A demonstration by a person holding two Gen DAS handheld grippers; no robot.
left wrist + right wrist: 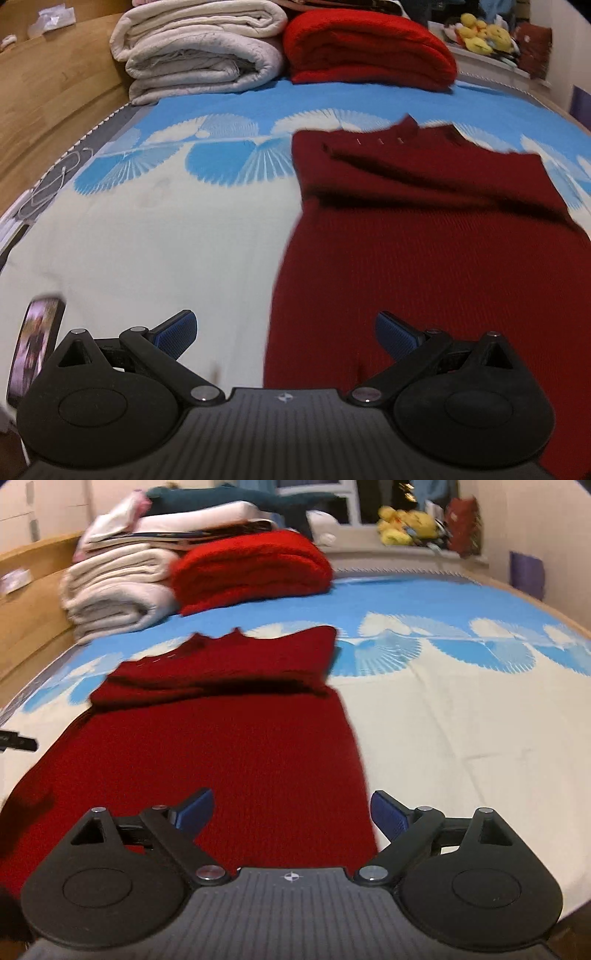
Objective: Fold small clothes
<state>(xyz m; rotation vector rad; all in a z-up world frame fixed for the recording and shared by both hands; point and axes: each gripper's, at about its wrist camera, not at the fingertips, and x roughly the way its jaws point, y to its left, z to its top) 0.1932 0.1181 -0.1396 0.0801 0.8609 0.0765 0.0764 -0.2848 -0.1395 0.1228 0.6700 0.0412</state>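
You've got the bed (pixel 155 236) with its blue-and-white cover taking up most of both views, with a stack of pale folded blankets (pixel 195 55) and a bright red folded blanket (pixel 365 48) piled at the far end by the wooden headboard (pixel 48 96). The dark red sweater (pixel 207 753) lies spread flat on the cover, with its far part doubled back over itself, I think, though the blur makes that fold hard to read. Your left gripper (pixel 286 336) hangs over the sweater's near left edge and your right gripper (pixel 291 812) over its near right edge, both spread wide and holding nothing, and there's a phone (pixel 35 350) sitting by the left one.
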